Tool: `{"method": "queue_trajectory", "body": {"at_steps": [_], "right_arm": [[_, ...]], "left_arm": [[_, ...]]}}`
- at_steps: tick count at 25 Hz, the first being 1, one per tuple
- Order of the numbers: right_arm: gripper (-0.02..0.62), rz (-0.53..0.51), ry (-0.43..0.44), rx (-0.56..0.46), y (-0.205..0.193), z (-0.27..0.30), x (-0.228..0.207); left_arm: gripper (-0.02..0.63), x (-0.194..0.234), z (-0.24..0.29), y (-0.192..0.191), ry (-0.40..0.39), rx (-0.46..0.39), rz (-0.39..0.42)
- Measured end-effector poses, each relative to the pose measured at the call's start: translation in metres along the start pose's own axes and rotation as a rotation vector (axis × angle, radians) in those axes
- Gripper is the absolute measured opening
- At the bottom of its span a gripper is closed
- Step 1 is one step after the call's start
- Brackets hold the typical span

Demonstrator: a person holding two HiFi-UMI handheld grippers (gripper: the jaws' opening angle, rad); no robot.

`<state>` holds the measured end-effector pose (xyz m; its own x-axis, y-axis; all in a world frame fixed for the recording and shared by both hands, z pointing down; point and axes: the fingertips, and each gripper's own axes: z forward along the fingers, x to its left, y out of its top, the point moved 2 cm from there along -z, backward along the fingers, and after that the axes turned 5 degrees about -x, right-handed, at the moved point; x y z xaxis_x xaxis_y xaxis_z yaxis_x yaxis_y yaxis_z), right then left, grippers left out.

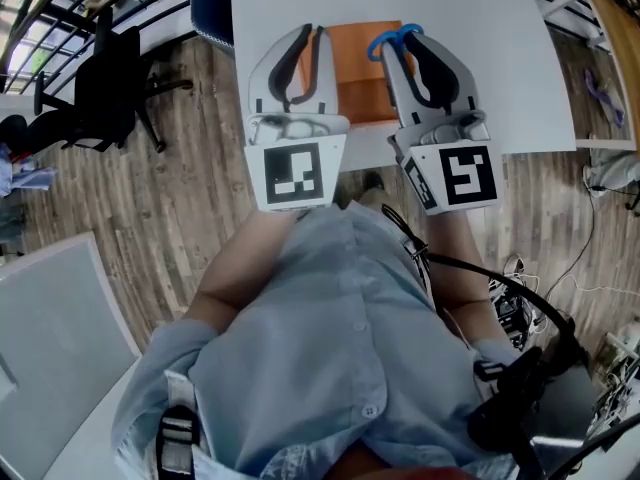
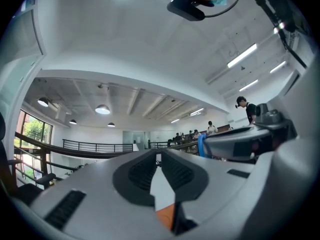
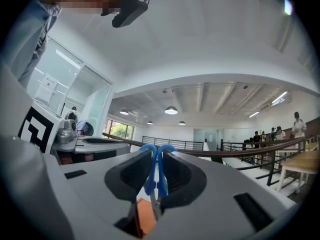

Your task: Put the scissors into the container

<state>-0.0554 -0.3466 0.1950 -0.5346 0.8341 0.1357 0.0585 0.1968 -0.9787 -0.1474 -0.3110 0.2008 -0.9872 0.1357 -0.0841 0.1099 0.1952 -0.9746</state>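
In the head view my right gripper is shut on a pair of scissors, whose blue handle loops stick out past the fingertips. The right gripper view shows those blue handles pinched between the dark pads of the right gripper. An orange box-like container lies on the white table, under and between both grippers. My left gripper is shut with nothing in it; its pads meet at the tips in the left gripper view. A sliver of the orange container shows below them.
A black office chair stands on the wooden floor to the left of the table. Cables and equipment lie on the floor at the right. A grey panel fills the lower left. Several people stand far off by railings.
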Motion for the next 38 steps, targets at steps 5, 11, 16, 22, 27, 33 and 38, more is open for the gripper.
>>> {"method": "queue_trajectory", "body": {"at_steps": [5, 11, 16, 22, 27, 33, 38], "right_arm": [[0.077, 0.025, 0.059, 0.074, -0.027, 0.001, -0.015], [0.077, 0.049, 0.138, 0.158, -0.066, 0.002, -0.019], [0.077, 0.064, 0.225, 0.208, -0.096, -0.008, -0.014], [0.077, 0.077, 0.302, 0.267, -0.135, -0.019, -0.001], [0.077, 0.093, 0.337, 0.306, -0.156, -0.027, -0.002], [0.077, 0.113, 0.361, 0.359, -0.178, -0.045, 0.001], [0.078, 0.116, 0.386, 0.355, -0.192, -0.033, 0.008]], "left_arm": [[0.038, -0.009, 0.007, -0.018, 0.032, 0.074, 0.0], [0.038, -0.009, 0.015, -0.052, 0.089, 0.159, -0.025], [0.038, -0.027, 0.006, -0.076, 0.128, 0.224, -0.054], [0.038, -0.033, -0.006, -0.109, 0.174, 0.294, -0.085], [0.038, -0.035, -0.01, -0.122, 0.214, 0.321, -0.098], [0.038, -0.042, -0.027, -0.132, 0.244, 0.366, -0.116], [0.038, -0.031, -0.025, -0.151, 0.254, 0.395, -0.128]]}}
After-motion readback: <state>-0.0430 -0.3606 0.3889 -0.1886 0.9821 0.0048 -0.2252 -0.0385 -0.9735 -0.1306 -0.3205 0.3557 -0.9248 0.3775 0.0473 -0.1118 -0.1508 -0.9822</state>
